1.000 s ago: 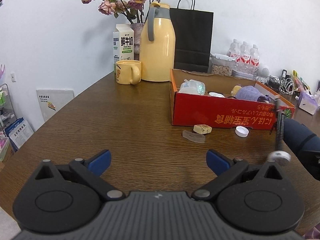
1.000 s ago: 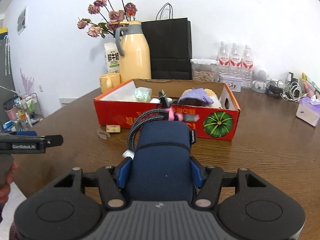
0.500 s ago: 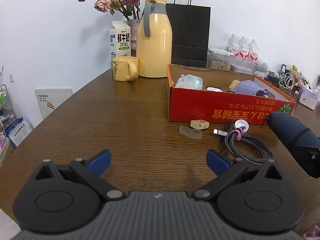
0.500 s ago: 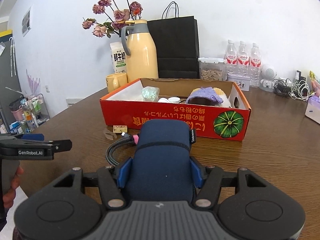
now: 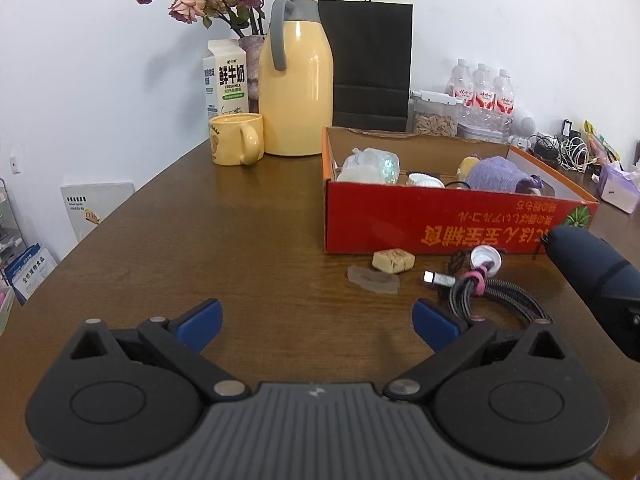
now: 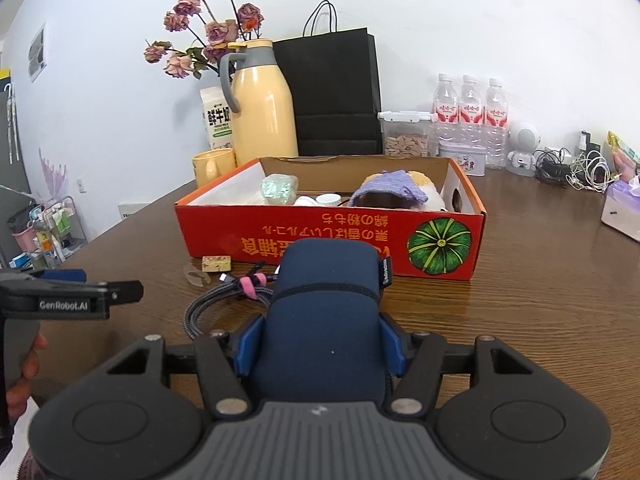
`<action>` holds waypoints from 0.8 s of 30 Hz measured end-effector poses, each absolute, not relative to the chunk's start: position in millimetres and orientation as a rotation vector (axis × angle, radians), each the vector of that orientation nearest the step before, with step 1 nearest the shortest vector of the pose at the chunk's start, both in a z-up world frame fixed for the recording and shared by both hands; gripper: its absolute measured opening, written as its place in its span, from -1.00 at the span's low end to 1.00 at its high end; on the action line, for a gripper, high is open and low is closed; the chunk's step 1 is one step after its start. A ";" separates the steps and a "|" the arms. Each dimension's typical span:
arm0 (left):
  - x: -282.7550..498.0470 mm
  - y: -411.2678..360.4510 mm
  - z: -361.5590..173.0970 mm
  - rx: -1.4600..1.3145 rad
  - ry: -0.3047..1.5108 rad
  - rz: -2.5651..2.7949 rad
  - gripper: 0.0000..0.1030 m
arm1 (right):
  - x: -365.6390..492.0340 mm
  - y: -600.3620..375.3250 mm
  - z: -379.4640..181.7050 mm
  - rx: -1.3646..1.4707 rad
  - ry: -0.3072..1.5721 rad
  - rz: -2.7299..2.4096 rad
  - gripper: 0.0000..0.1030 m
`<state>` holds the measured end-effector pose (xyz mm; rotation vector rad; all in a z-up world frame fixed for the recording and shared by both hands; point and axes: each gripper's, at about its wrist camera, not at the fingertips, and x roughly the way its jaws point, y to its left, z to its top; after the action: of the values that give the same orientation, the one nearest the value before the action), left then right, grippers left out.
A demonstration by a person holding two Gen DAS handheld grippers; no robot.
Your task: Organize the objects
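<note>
1. Right wrist view: the wooden worktop (image 6: 540, 320) fills the lower scene, running back to a white wall.
2. The red cardboard box (image 6: 332, 240) stands open near the worktop's middle, holding a purple knitted item (image 6: 390, 186), a crumpled plastic bottle (image 6: 280, 188) and small white caps.
3. Behind the box, along the far edge, stand a yellow thermos jug (image 6: 262, 108), a black paper bag (image 6: 336, 92), a milk carton (image 5: 226, 78) and a yellow mug (image 5: 236, 139).
4. The navy pouch (image 6: 324, 320) is clamped between the right gripper (image 6: 320, 346) fingers (image 6: 250, 344), which press on both its sides; it points toward the box's front wall.
5. In the left wrist view the left gripper (image 5: 316, 318) has its blue fingers (image 5: 200, 318) spread wide with nothing between them, over bare worktop near the front edge.
6. A coiled braided cable (image 5: 492, 296), bound with a pink strap, lies on the worktop just ahead of the left gripper's right finger and beside the pouch.
7. In front of the box lie a white bottle cap (image 5: 485, 258), a small tan block (image 5: 393, 260) and a translucent piece (image 5: 374, 279), close together.
</note>
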<state>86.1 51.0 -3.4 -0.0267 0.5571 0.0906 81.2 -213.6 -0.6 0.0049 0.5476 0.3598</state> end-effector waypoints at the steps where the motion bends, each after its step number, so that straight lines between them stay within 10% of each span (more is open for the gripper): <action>1: 90.5 50.6 -3.4 -0.024 0.558 0.089 1.00 | 82.1 -214.3 -1.1 0.006 0.549 0.356 0.14; 14: 154.2 35.3 -18.3 0.035 0.646 0.043 0.97 | 94.0 -218.7 -4.3 0.008 0.554 0.325 0.14; 20: 167.0 37.7 -24.2 -0.007 0.683 0.009 0.36 | 98.2 -218.7 -5.3 0.007 0.558 0.322 0.14; 24: 159.5 36.7 -24.2 -0.019 0.656 -0.046 -0.61 | 99.5 -217.5 -6.1 0.008 0.560 0.326 0.14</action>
<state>159.5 36.7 -24.2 -0.0191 0.6561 -0.0457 99.5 -217.5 -6.1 0.0085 0.5596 0.3259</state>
